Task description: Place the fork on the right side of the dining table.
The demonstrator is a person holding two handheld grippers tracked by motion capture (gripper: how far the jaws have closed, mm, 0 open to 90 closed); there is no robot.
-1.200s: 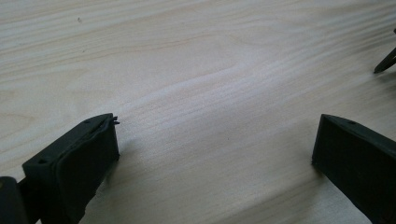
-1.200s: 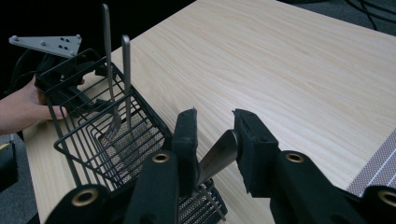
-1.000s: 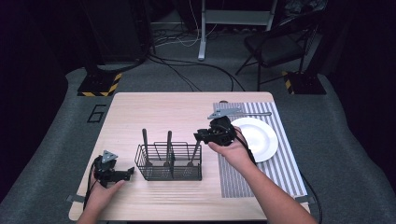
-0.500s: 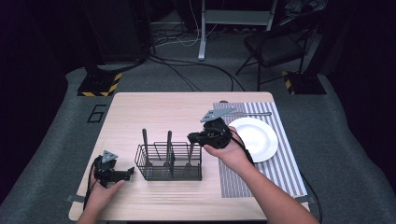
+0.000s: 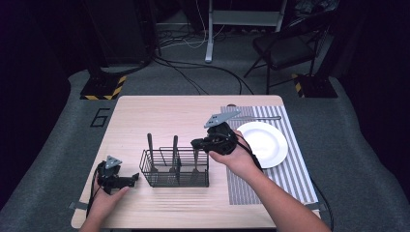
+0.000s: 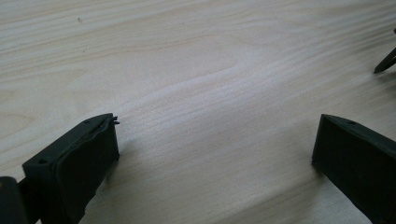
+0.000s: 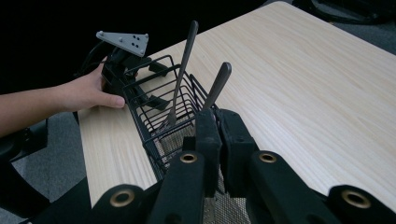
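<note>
Cutlery stands in a black wire basket [image 5: 174, 166] at centre frame in the high view, on the pale wooden table [image 5: 159, 116]. The right gripper [image 7: 217, 123] sits over the basket's right end, its jaws having just been closing, now clamped on the handle of a metal utensil [image 5: 196, 157]. The left gripper [image 5: 133, 179], lower left, rests on the table with jaws wide apart, empty.

A white plate [image 5: 265, 143] is resting on a striped placemat [image 5: 290, 179] at the right side of the wooden table [image 5: 145, 112]. One utensil [image 5: 258, 118] is lying across the placemat's far edge. A chair [image 5: 285, 48] is standing beyond the table.
</note>
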